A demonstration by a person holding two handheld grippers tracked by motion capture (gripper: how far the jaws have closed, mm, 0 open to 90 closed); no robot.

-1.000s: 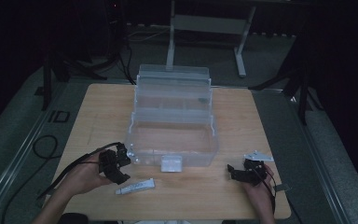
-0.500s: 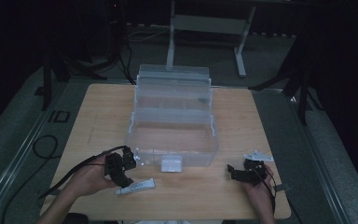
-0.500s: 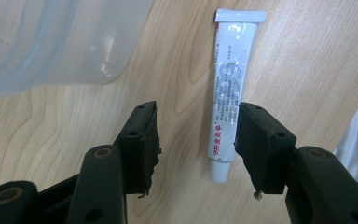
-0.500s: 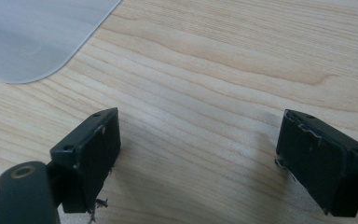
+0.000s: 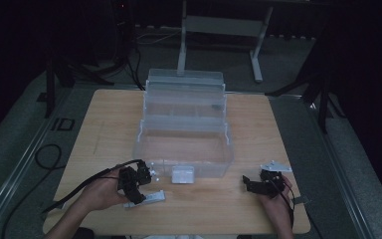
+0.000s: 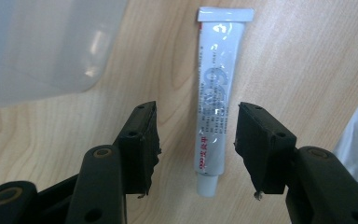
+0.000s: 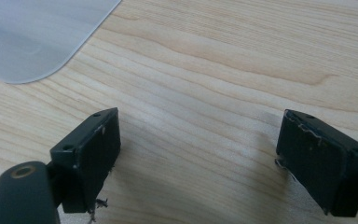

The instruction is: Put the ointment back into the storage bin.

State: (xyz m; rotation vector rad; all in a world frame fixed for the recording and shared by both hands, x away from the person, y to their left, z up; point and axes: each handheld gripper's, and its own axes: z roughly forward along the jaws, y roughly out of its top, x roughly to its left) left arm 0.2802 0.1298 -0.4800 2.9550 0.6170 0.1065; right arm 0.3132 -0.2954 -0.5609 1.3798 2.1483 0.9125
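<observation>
Left gripper, its 2 fingers apart, straddling without contact the white tube lying flat on the table, aligned for a sideways pinch; right gripper, fingers apart over bare wood, idles beside the clear box.

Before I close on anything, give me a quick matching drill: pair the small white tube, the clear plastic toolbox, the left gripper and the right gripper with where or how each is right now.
Things:
1. small white tube
2. clear plastic toolbox
3. left gripper
4. right gripper

States:
A. open over bare wood
B. lid up, mid-table
C. flat on the wooden table, between two black jaws
D. open, straddling the tube without touching

Pairs: 1-C, 2-B, 3-D, 4-A
</observation>
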